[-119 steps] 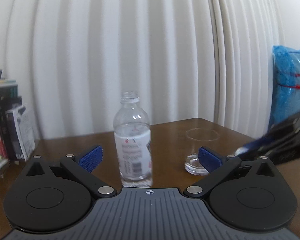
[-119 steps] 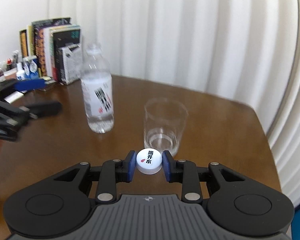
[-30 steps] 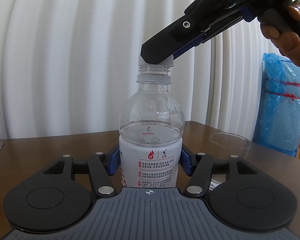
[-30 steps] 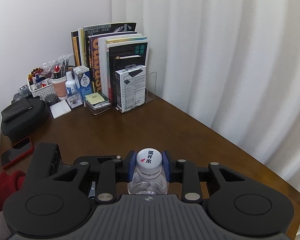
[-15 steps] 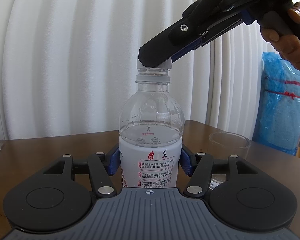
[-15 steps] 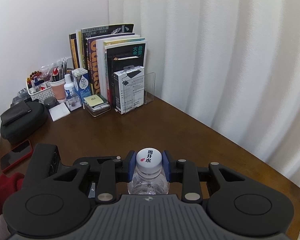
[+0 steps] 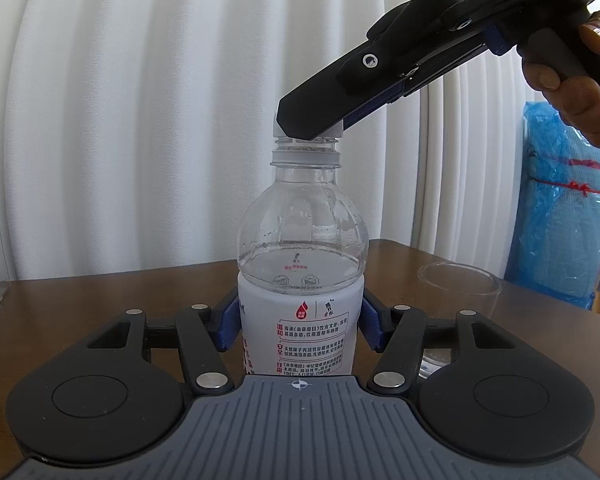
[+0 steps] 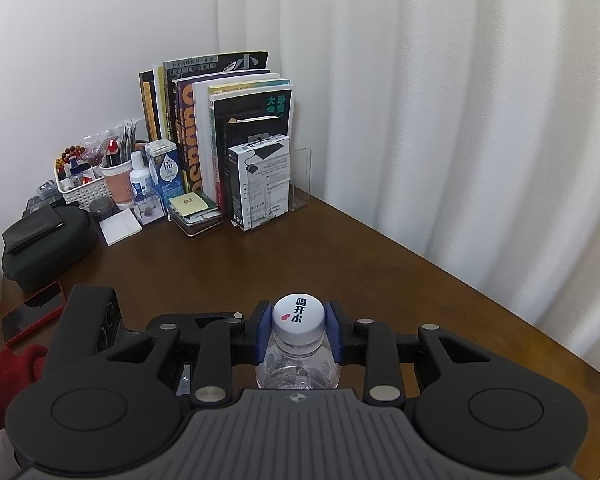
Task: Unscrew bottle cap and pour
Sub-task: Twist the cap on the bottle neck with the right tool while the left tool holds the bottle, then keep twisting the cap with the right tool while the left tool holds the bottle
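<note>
A clear plastic water bottle (image 7: 302, 252) with a white label stands on the brown table (image 7: 100, 300). My left gripper (image 7: 300, 324) is shut on its labelled body. My right gripper (image 8: 299, 330) reaches in from the upper right and is shut on the white cap (image 8: 299, 317), which sits on the bottle's neck (image 7: 305, 158). In the left wrist view the right gripper's fingers (image 7: 320, 108) hide most of the cap. A clear glass (image 7: 458, 284) stands on the table to the right of the bottle, partly behind my left gripper.
A row of books (image 8: 220, 132), a white box (image 8: 260, 180), a small basket of items (image 8: 80, 180), a black pouch (image 8: 44, 240) and a red phone (image 8: 32, 312) fill the table's far left corner. White curtains hang behind. A blue bag (image 7: 564, 208) stands at right.
Four seconds ago the bottle stood free and open, with the cap held near the glass. Now the left gripper grips the bottle and the cap is on its neck. The right gripper has turned slightly.
</note>
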Tool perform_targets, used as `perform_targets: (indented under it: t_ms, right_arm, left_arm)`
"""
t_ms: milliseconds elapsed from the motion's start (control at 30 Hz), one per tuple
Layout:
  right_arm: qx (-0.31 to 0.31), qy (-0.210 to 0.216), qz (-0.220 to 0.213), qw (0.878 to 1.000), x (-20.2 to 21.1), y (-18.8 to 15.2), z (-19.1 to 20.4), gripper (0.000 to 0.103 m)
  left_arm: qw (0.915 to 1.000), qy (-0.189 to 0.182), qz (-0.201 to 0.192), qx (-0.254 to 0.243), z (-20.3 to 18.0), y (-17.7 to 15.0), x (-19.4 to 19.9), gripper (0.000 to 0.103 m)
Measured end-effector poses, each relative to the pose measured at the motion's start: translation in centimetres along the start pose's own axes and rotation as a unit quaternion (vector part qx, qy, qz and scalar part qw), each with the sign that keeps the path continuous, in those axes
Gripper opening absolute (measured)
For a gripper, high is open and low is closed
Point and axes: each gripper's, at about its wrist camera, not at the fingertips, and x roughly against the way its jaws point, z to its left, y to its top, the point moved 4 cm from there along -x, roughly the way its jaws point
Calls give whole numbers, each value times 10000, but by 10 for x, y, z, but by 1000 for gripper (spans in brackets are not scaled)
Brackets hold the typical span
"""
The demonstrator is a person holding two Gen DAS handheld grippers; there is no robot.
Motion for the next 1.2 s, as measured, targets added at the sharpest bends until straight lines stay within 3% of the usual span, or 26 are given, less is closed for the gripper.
perform_targets:
  t_ms: [533, 700, 1200]
  right_arm:
    - [-27, 30, -6, 10000, 0, -2, -2, 33]
    - [16, 31, -4, 10000, -1, -2, 0, 37]
    - [-107, -11, -59, 9999, -4, -5, -1, 35]
  left_arm:
    - [10000, -10, 19, -4, 1, 1, 0, 59]
    - [10000, -9, 29, -10, 1, 1, -1, 59]
    - [10000, -18, 48, 1, 1, 0, -1, 59]
